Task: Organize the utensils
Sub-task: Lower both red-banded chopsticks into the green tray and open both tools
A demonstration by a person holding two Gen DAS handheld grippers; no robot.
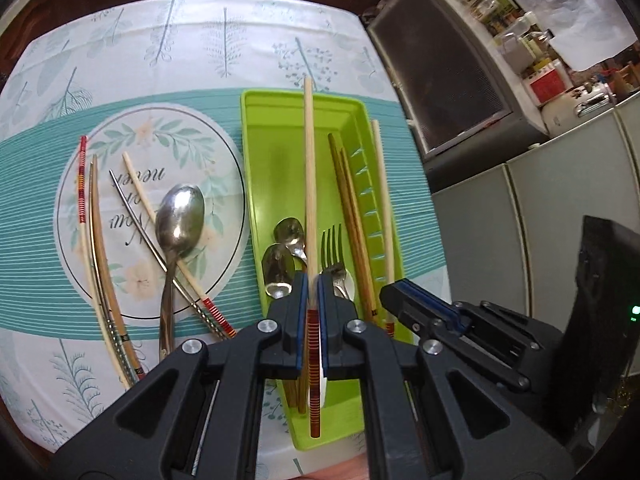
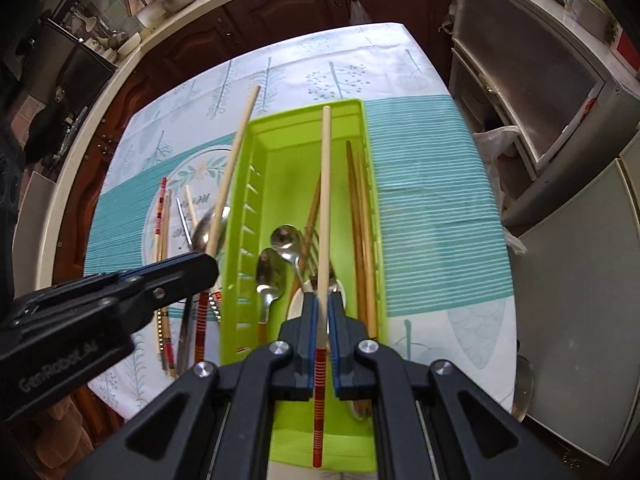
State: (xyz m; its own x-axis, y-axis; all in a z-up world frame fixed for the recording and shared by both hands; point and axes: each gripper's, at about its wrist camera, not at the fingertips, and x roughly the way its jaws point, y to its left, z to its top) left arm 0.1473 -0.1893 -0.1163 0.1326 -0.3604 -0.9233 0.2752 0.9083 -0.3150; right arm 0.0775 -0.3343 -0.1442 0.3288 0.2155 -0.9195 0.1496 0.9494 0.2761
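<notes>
A green utensil tray (image 1: 256,152) (image 2: 248,216) lies on the table, holding two small spoons (image 1: 280,264), a fork (image 1: 334,252) and brown chopsticks (image 1: 350,216). My left gripper (image 1: 312,280) is shut on a pale chopstick with a red-striped end (image 1: 309,168), held over the tray. My right gripper (image 2: 322,300) is shut on a matching chopstick (image 2: 325,200), also over the tray; it shows at the tray's right edge in the left wrist view (image 1: 404,296). A large spoon (image 1: 178,220) and several chopsticks (image 1: 82,184) lie on the placemat left of the tray.
The table carries a leaf-print cloth (image 1: 120,40) with a teal striped band and a round printed placemat (image 1: 168,136). Grey cabinets (image 1: 540,208) stand close on the right. Dark wooden cupboards (image 2: 280,4) and a cluttered counter lie beyond the far edge.
</notes>
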